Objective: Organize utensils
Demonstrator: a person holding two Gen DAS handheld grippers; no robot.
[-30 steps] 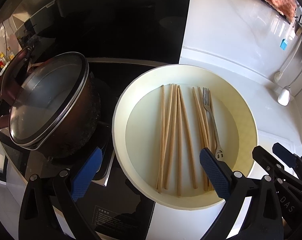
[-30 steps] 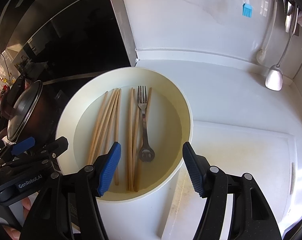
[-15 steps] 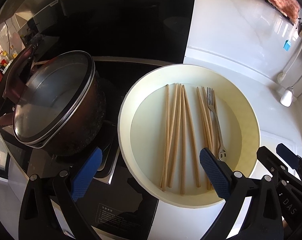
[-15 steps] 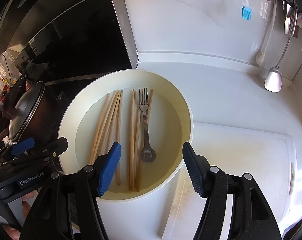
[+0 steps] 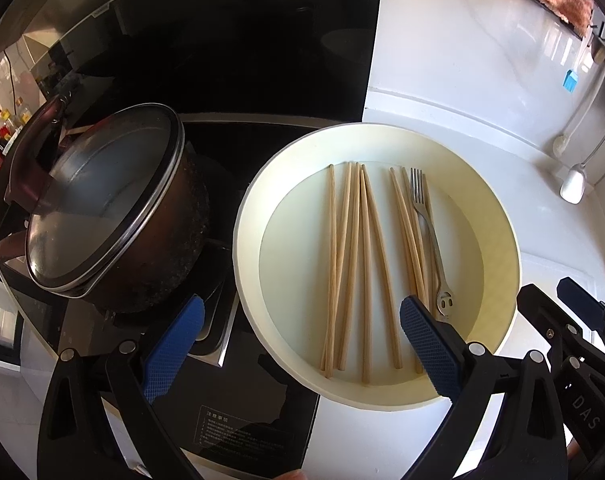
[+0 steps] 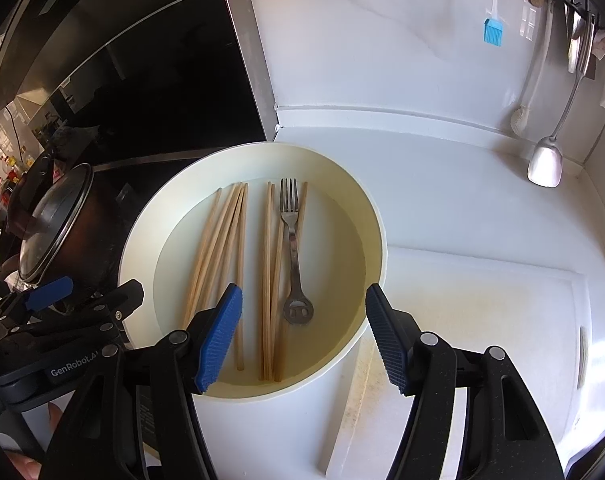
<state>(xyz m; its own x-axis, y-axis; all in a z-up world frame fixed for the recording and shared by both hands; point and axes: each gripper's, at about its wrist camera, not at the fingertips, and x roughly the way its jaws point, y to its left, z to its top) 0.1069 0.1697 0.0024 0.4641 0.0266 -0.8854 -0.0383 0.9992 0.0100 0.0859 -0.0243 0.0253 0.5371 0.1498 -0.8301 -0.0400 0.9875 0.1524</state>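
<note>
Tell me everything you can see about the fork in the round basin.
The fork is a single piece of grey metal with four tines and a slim handle that ends in a round disc with cut-outs like a smiling face. It lies flat on the floor of the cream basin, tines pointing to the far wall, resting against and partly over the rightmost wooden chopsticks. No gripper touches it; the right gripper hangs open above its handle end.

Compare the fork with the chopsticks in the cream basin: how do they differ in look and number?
The fork is shiny metal with tines and a cut-out handle end; the chopsticks are plain pale wooden sticks. There is one fork against several chopsticks. Both lie flat, roughly parallel, in the basin.
</note>
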